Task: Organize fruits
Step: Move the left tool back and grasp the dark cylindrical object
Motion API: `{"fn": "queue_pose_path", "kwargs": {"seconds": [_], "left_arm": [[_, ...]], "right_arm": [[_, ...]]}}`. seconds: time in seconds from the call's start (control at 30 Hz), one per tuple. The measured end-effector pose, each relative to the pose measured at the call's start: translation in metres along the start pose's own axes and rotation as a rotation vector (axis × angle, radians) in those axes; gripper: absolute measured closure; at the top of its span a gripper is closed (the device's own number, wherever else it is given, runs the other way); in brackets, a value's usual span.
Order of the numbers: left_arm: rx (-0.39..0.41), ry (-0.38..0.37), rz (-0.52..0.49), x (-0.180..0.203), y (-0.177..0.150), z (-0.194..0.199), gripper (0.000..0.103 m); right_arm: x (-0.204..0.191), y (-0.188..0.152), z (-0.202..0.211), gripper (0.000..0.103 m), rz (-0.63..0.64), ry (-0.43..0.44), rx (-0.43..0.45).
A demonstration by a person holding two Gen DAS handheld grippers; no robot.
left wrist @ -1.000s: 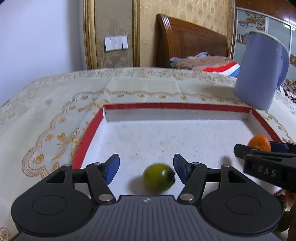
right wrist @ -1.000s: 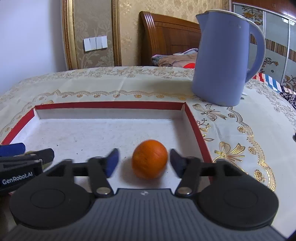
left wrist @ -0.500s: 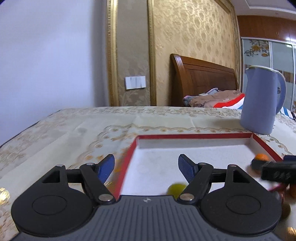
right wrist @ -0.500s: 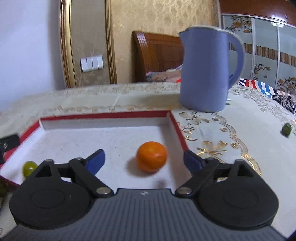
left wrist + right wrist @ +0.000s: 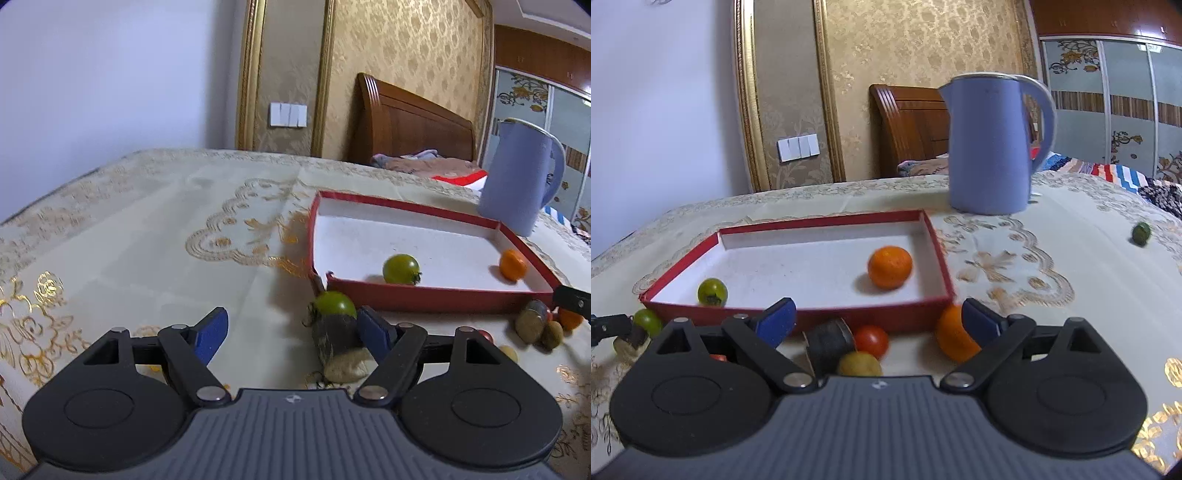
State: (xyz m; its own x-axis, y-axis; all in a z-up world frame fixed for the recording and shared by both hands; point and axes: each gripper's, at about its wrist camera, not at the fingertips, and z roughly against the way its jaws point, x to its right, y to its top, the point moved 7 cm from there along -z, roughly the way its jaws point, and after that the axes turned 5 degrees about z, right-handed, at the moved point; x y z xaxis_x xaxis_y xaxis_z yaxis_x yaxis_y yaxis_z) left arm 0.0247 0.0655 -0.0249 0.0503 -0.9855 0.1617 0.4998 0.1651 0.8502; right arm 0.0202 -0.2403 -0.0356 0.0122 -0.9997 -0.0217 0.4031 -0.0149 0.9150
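A red box with a white floor [image 5: 424,295] holds a green tomato [image 5: 400,269] and an orange [image 5: 512,264]. My left gripper [image 5: 293,332] hangs open in front of the box's left corner. A second green tomato [image 5: 334,303] on a dark lump [image 5: 332,334] lies by its right finger, unpressed. In the right wrist view the box [image 5: 868,315] shows the orange [image 5: 889,267] and green tomato [image 5: 712,291]. My right gripper [image 5: 877,319] is opening before the front wall, above a red tomato [image 5: 871,341] and a yellowish fruit [image 5: 859,363]. Another orange [image 5: 955,338] sits beside its right finger.
A blue kettle [image 5: 991,144] stands behind the box's right corner. A small green fruit [image 5: 1141,233] lies alone far right on the gold-patterned tablecloth. A dark cylinder [image 5: 829,345] rests among the loose fruit. Brown lumps [image 5: 532,325] sit by the box's right front corner.
Both grippers opened, let go of the green tomato and the orange, and drew back out of the box. The two fruits stayed inside. Loose fruit in front of the box came into view.
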Motion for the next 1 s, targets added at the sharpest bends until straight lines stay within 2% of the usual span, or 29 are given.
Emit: {"fn": "queue_pose_path", "kwargs": {"seconds": [0.17,0.27,0.43,0.67,0.7,0.73,0.93,1.0], "left_arm": [[-0.003,0.014,-0.049,0.011,-0.006,0.005,0.026],[0.009,0.002,-0.079,0.02,-0.009,0.011,0.026],[-0.017,0.024,-0.116,0.03,-0.013,0.001,0.026],[-0.064,0.028,-0.081,0.025,-0.017,-0.009,0.028],[-0.074,0.028,-0.073,0.024,-0.017,-0.01,0.039],[-0.088,0.025,-0.065,0.023,-0.018,-0.012,0.044],[-0.097,0.013,-0.074,0.024,-0.021,-0.013,0.055],[-0.1,-0.009,-0.08,0.027,-0.022,-0.012,0.067]], "right_arm": [[0.019,-0.002,0.012,0.006,-0.095,-0.012,0.049],[0.02,-0.003,0.01,0.006,-0.099,-0.006,0.04],[0.018,-0.006,0.008,0.006,-0.093,-0.001,0.02],[0.02,-0.008,0.004,0.003,-0.105,-0.009,-0.003],[0.02,-0.008,0.003,0.003,-0.106,-0.009,-0.006],[0.021,-0.008,0.003,0.003,-0.107,-0.011,-0.009],[0.022,-0.009,0.002,0.003,-0.118,-0.015,-0.016],[0.023,-0.009,0.002,0.003,-0.12,-0.014,-0.012]]}}
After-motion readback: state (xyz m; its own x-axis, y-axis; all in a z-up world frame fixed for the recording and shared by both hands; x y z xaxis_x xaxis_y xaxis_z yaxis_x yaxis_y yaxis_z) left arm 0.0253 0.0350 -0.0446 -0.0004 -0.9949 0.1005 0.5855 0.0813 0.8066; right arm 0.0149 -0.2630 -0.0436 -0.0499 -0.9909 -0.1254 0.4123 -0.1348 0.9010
